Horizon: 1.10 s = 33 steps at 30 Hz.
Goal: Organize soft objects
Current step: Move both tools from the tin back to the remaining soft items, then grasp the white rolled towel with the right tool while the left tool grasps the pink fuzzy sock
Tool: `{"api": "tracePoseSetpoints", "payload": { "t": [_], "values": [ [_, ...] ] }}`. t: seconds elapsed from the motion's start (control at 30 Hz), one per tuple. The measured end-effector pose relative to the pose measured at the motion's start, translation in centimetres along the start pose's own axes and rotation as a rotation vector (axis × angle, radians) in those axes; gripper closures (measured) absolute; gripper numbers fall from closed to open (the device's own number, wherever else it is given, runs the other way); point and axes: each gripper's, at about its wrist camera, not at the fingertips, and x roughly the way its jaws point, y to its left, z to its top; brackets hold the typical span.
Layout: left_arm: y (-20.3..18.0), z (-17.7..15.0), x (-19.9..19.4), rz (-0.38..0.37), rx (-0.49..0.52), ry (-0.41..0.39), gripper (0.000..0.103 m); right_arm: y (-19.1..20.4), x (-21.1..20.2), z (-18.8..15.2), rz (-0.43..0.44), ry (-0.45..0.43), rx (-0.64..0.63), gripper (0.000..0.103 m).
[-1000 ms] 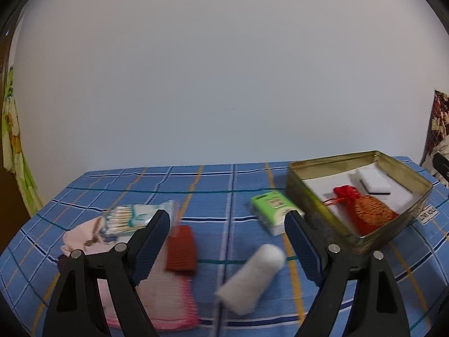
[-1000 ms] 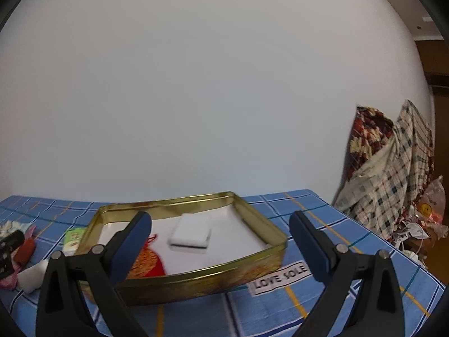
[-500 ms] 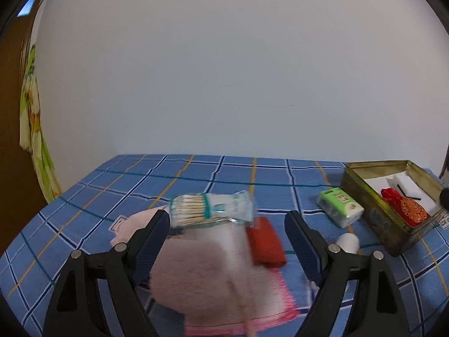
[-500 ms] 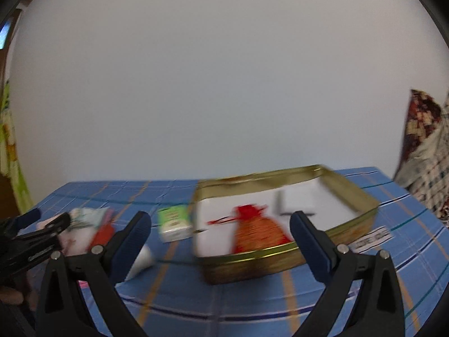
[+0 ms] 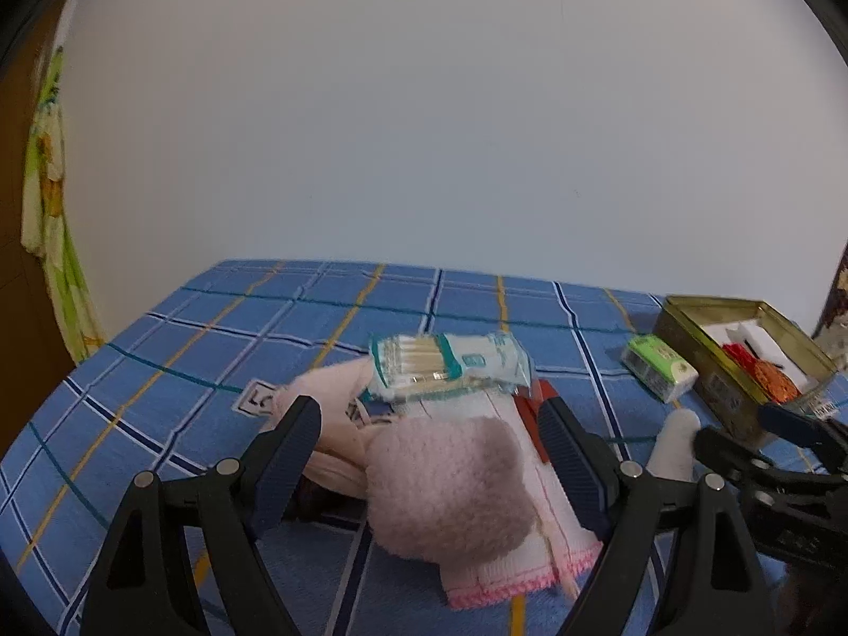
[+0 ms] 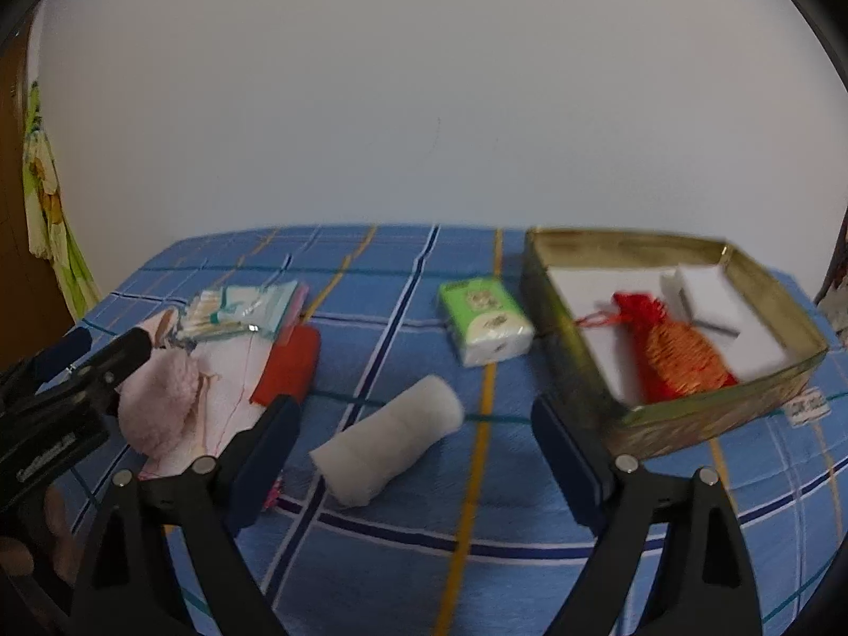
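My left gripper (image 5: 429, 456) is open, its fingers on either side of a fluffy pink puff (image 5: 450, 482) that lies on a pink-edged white cloth (image 5: 509, 572). A packet of cotton swabs (image 5: 450, 363) and a red pad (image 5: 530, 413) lie just beyond. My right gripper (image 6: 416, 456) is open and empty, above a white gauze roll (image 6: 387, 440). A green tissue pack (image 6: 485, 320) lies beyond it. The gold tin (image 6: 705, 413) at the right holds a red-orange sachet (image 6: 678, 352) and a white sponge (image 6: 699, 286).
Everything lies on a blue checked tablecloth (image 6: 397, 275) in front of a plain white wall. The left gripper shows at the left edge of the right wrist view (image 6: 79, 365). A green-yellow cloth (image 5: 47, 201) hangs at the far left.
Both grippers have swung left and come lower. The left one has closed in on the pink puff. The right one has moved from the tin to the gauze roll.
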Motion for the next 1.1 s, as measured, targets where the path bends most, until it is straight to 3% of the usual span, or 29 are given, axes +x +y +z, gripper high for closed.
{"api": "tracePoseSetpoints", "payload": {
  "t": [0.13, 0.3, 0.37, 0.43, 0.53, 0.63, 0.7, 0.77, 0.87, 1.03, 1.1],
  "values": [
    [-0.1, 0.0, 0.8, -0.017, 0.009, 0.049, 0.017, 0.3, 2.2, 0.2, -0.005, 0.093, 0.029, 0.021],
    [-1.2, -0.1, 2.3, 0.017, 0.060, 0.131, 0.017, 0.7, 4.9, 0.3, -0.006, 0.201, 0.048, 0.028],
    [-0.7, -0.2, 2.9, 0.031, 0.038, 0.167, 0.017, 1.1, 5.3, 0.5, -0.009, 0.204, 0.028, 0.034],
    [0.0, -0.3, 3.4, 0.037, 0.000, 0.196, 0.017, 1.8, 5.4, 0.6, 0.009, 0.205, -0.016, 0.053],
    [0.9, -0.4, 4.0, 0.027, -0.049, 0.228, 0.017, 2.5, 5.0, 0.5, 0.046, 0.193, -0.077, 0.071],
    [0.7, -0.5, 4.1, 0.014, -0.038, 0.238, 0.017, 1.8, 4.1, 0.6, 0.147, 0.149, -0.067, 0.072],
    [0.5, -0.6, 4.2, 0.000, -0.031, 0.245, 0.018, 1.8, 3.3, 0.7, 0.166, 0.112, -0.083, 0.072],
    [0.5, -0.7, 4.2, -0.025, -0.046, 0.255, 0.031, 1.6, 2.2, 0.8, 0.177, 0.057, -0.109, 0.072],
    [0.7, -1.0, 4.3, -0.062, -0.088, 0.276, 0.039, 1.1, 1.1, 0.9, 0.209, 0.010, -0.106, 0.072],
    [1.2, -0.9, 3.4, -0.061, -0.123, 0.228, 0.067, 0.9, 1.1, 1.1, 0.231, 0.011, -0.087, 0.072],
    [1.5, -0.7, 3.0, -0.067, -0.140, 0.201, 0.073, 0.8, 1.0, 1.2, 0.234, 0.001, -0.083, 0.072]
  ]
}}
